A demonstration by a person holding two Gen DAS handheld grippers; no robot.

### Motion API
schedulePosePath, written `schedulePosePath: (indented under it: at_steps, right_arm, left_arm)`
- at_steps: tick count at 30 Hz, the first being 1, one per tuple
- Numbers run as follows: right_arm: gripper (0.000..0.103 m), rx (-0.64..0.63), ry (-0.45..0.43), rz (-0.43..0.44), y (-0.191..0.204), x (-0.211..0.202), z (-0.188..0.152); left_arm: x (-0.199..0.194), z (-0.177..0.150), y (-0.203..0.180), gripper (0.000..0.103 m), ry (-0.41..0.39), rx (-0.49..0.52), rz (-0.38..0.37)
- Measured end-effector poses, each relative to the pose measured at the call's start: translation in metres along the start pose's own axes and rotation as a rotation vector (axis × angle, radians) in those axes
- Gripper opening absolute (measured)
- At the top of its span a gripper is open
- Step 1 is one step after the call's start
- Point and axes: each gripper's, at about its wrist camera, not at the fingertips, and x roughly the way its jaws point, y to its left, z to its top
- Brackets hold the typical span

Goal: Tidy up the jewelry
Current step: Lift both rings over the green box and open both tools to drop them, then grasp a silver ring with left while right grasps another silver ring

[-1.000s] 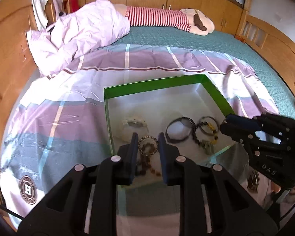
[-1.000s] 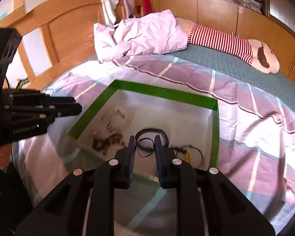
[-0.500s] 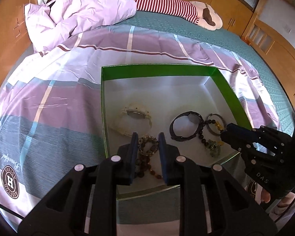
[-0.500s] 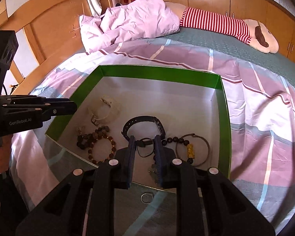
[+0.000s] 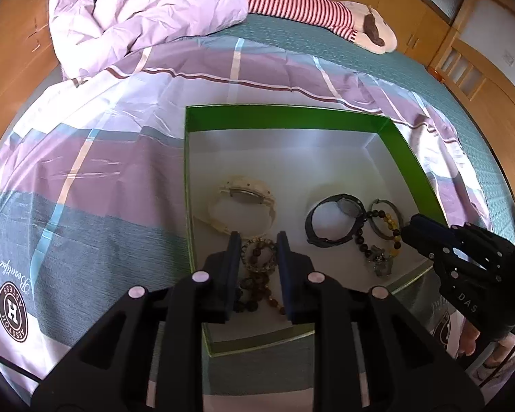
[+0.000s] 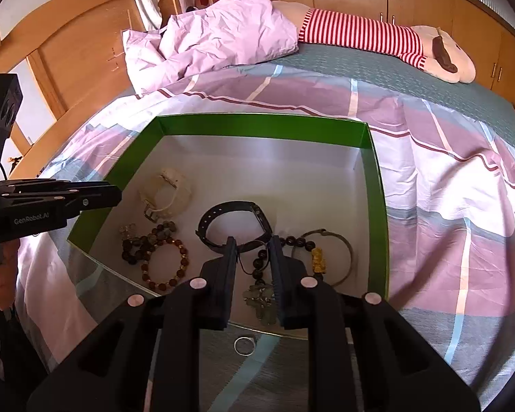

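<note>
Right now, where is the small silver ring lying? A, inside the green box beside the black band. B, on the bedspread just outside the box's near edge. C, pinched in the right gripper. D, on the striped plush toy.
B: in the right wrist view the small silver ring lies on the bedspread, just outside the near edge of the green box, below the open right gripper.
</note>
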Motion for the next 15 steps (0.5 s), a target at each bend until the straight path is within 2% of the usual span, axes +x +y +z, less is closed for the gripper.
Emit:
schedulePosePath:
  at_steps: [1, 2, 3, 8, 10, 12, 15]
  right_arm:
    - [0.026, 0.001, -0.004, -0.011, 0.000, -0.001, 0.000]
    - [0.040, 0.003, -0.009, -0.018, 0.000, -0.003, 0.000]
    - [0.047, 0.009, -0.018, -0.020, -0.001, -0.006, 0.000]
    - [0.047, -0.006, -0.059, 0.038, 0.005, -0.041, -0.007]
    - [0.047, -0.021, -0.049, 0.073, 0.009, -0.052, -0.014]
    - [0.047, -0.057, -0.004, 0.106, 0.015, -0.055, -0.025]
    - [0.047, -0.108, 0.097, 0.094, 0.026, -0.040, -0.044]
  left_arm:
    - [-0.001, 0.000, 0.002, 0.039, -0.002, -0.011, -0.005]
    - [-0.001, 0.000, 0.003, 0.043, -0.004, -0.021, -0.012]
    - [-0.002, -0.001, 0.003, 0.043, -0.003, -0.024, -0.016]
    - [-0.020, -0.008, -0.009, 0.043, -0.012, 0.032, -0.037]
    - [-0.030, -0.017, -0.019, 0.042, 0.000, 0.069, -0.074]
    - [-0.038, -0.031, -0.032, 0.041, 0.025, 0.123, -0.127]
    - [-0.032, -0.051, -0.049, 0.041, 0.081, 0.192, -0.128]
